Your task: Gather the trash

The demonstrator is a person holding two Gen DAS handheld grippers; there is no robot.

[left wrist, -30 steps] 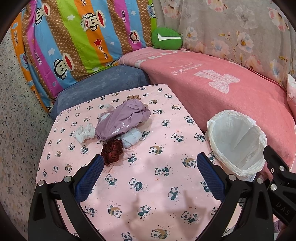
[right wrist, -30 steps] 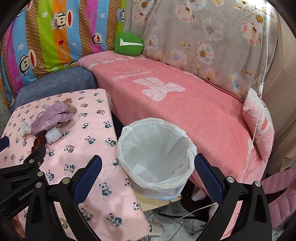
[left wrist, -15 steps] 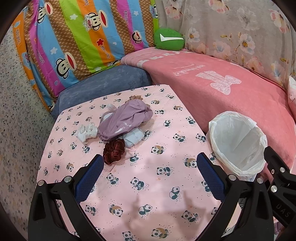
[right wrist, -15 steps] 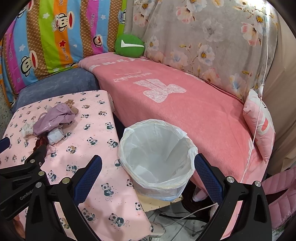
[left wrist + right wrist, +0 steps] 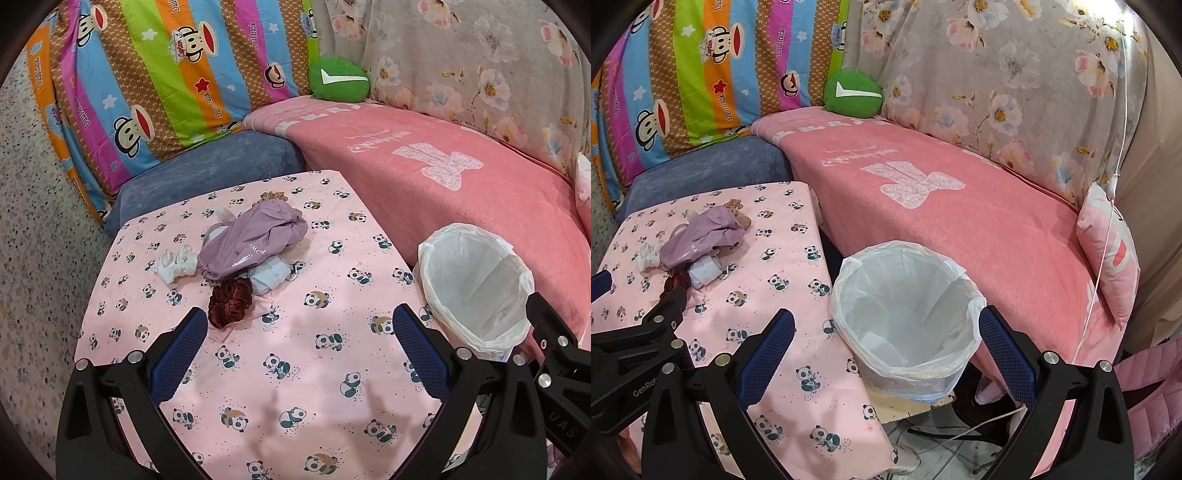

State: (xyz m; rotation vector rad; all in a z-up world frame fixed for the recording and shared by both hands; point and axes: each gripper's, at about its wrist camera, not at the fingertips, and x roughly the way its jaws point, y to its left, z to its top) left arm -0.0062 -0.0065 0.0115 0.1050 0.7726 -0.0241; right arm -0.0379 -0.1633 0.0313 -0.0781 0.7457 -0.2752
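1. Hovering wide open and empty: left gripper (image 5: pixel 295 336) sits over the pink panda-print tablecloth (image 5: pixel 295 387), short of the trash pile.
2. Pile, left to right: crumpled white tissue (image 5: pixel 176 264), dark red velvet scrunchie (image 5: pixel 231 302), lilac plastic bag (image 5: pixel 255 242), folded pale blue wipe (image 5: pixel 267 278). Bag's long axis runs lower-left to upper-right, gathered mouth toward the scrunchie.
3. Risk: items overlap, so a pinch may snag the cloth or drag neighbours.
4. White-lined round bin (image 5: pixel 905 317) stands off the table's right edge; a loose drop could miss.
5. Right gripper (image 5: pixel 886 334) spread wide, empty, framing the bin.
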